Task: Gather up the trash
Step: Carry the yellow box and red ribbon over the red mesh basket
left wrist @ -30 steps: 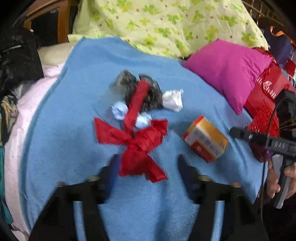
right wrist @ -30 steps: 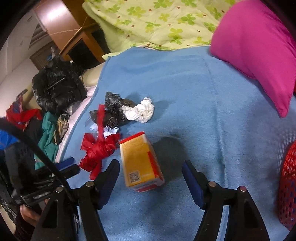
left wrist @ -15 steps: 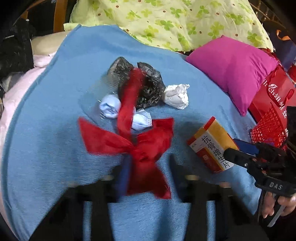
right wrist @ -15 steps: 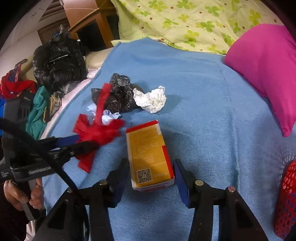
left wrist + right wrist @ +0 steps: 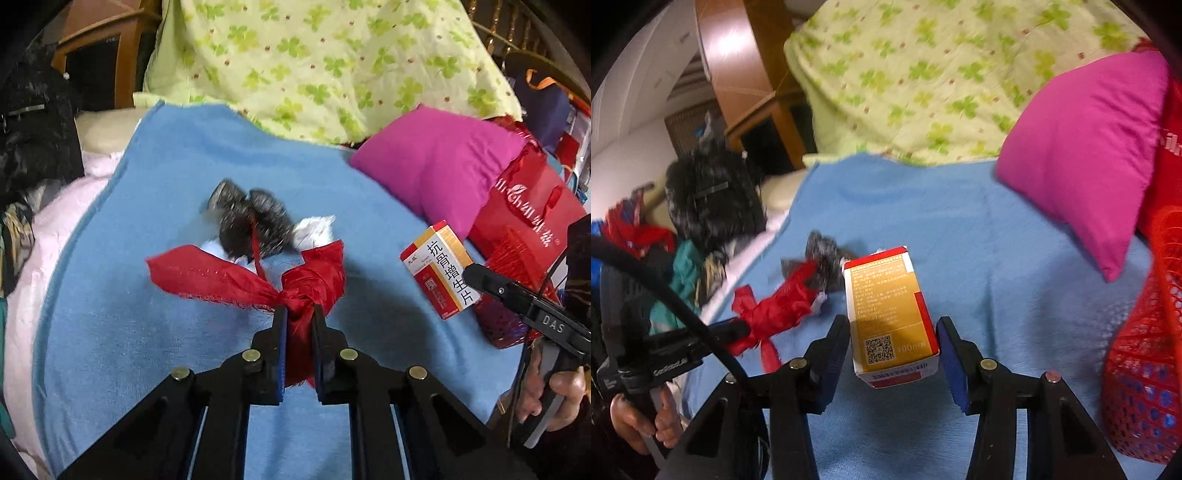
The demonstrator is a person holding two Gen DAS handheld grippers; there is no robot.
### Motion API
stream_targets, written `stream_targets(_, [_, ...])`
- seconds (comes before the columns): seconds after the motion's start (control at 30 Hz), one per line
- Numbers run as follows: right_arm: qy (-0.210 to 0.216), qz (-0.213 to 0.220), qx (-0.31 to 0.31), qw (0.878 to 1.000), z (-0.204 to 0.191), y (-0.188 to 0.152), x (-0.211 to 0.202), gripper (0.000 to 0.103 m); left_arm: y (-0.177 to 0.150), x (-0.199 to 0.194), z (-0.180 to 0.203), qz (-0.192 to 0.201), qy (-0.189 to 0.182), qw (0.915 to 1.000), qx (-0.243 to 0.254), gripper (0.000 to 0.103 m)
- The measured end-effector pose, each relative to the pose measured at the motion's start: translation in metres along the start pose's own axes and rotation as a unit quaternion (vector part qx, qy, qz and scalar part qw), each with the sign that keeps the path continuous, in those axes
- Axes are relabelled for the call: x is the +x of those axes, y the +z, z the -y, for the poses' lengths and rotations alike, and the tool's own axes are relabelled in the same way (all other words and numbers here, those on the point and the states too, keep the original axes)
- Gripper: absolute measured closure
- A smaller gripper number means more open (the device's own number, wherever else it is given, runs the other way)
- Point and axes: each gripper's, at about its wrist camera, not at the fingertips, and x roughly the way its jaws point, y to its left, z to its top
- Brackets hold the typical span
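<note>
My left gripper (image 5: 297,314) is shut on a red ribbon bow (image 5: 295,288), lifted off the blue blanket (image 5: 147,332). In the right wrist view the same red ribbon bow (image 5: 775,306) hangs from the left gripper (image 5: 738,330). My right gripper (image 5: 892,328) is shut on an orange and red medicine box (image 5: 890,314), raised above the blanket. The box (image 5: 439,269) also shows at the right of the left wrist view. Crumpled black plastic (image 5: 247,218) and a white paper wad (image 5: 314,229) lie on the blanket beyond the bow.
A red mesh basket (image 5: 1145,369) stands at the right edge. A magenta pillow (image 5: 432,170), a red bag (image 5: 524,210) and a green clover quilt (image 5: 314,66) border the blanket. Black bags and clothes (image 5: 713,199) pile up on the left.
Both grippers closed, the left on the red bow and the right on the medicine box, and both have lifted their items off the blanket.
</note>
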Motion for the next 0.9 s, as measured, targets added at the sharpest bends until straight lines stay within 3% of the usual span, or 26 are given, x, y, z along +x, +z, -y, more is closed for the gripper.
stream_targets(0.4, [-0.007, 0.132, 0.020, 0.991, 0.015, 0.007, -0.099, 0.051, 0.028, -0.068, 0.079, 0.074, 0.016, 0.9956, 0.056, 0.091])
stream_targets(0.57, [-0.034, 0.175, 0.036, 0.983, 0.035, 0.002, -0.132, 0.052, 0.031, -0.080, 0.112, 0.096, 0.033, 0.9910, 0.088, 0.091])
stream_targets(0.9, [-0.071, 0.240, 0.067, 0.966, 0.072, -0.009, -0.181, 0.051, 0.036, -0.088, 0.169, 0.114, 0.028, 0.9841, 0.133, 0.091])
